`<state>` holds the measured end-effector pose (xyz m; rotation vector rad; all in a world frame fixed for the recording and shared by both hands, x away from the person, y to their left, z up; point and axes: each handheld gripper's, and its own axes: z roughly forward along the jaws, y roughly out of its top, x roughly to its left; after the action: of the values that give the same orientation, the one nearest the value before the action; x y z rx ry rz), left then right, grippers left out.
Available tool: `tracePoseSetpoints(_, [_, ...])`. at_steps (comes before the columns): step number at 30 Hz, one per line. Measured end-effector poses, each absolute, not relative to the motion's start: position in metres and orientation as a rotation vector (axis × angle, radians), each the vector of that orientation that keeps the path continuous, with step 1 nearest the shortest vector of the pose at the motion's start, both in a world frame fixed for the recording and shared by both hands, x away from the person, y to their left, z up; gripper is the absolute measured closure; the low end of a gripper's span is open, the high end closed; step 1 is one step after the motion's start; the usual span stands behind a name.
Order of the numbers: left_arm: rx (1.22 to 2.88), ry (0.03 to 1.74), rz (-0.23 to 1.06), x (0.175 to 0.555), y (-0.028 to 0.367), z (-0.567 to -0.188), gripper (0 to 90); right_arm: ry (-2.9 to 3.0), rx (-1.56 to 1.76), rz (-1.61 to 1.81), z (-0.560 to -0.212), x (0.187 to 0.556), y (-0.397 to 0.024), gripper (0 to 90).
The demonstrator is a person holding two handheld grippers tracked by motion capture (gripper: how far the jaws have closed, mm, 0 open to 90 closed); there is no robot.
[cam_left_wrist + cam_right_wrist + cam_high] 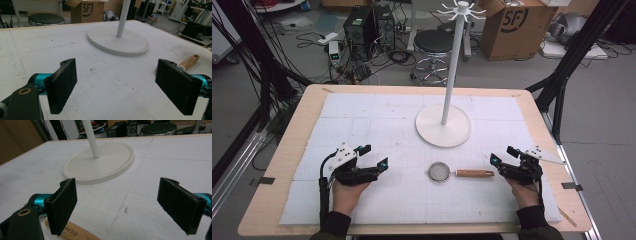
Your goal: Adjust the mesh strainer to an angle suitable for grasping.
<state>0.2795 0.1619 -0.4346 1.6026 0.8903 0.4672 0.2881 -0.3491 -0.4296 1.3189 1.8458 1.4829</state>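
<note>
A small mesh strainer (441, 171) with a wooden handle (474, 173) lies flat on the white mat, handle pointing right. Behind it stands a white rack (453, 55) with hooks at its top, on a round white base (443, 126). My left gripper (373, 156) rests low at the mat's left, open and holding nothing. My right gripper (504, 155) sits at the right, open, just beyond the handle's end. In the left gripper view the handle (189, 62) peeks out behind the right jaw; in the right gripper view the handle (72, 232) lies under the left jaw.
The white mat (362, 120) covers a wooden table (297, 125). Behind the table stand a black stool (433, 45), a cardboard box (517, 27), computer cases (362, 25) and loose cables on the floor. Black frame legs (562, 75) rise at both sides.
</note>
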Motion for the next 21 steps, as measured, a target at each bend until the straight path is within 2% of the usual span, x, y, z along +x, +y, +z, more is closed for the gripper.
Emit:
tracePoseSetpoints(8, [1.606, 0.885, 0.469, 0.279, 0.162, -0.434, 18.2, 1.850, 1.316, 1.478, -0.430, 0.288, -0.349, 16.4])
tracePoseSetpoints(10, [1.608, 0.886, 0.469, 0.279, 0.162, -0.435, 18.2, 1.850, 1.320, 1.479, -0.430, 0.288, -0.349, 38.7])
tracePoseSetpoints(11, [1.608, 0.886, 0.469, 0.279, 0.162, -0.435, 18.2, 1.850, 1.320, 1.479, -0.430, 0.288, -0.349, 38.7])
tracePoseSetpoints(13, [1.610, 0.886, 0.468, 0.279, 0.161, -0.435, 18.2, 1.866, 1.330, 1.458, -0.430, 0.288, -0.350, 60.0])
tracePoseSetpoints(19, [1.612, 0.886, 0.467, 0.279, 0.162, -0.435, 18.2, 1.943, 1.453, 1.394, -0.437, 0.293, -0.356, 85.2])
tracePoseSetpoints(21, [1.612, 0.889, 0.470, 0.278, 0.162, -0.435, 18.2, 1.966, 1.483, 1.393, -0.439, 0.292, -0.360, 88.7])
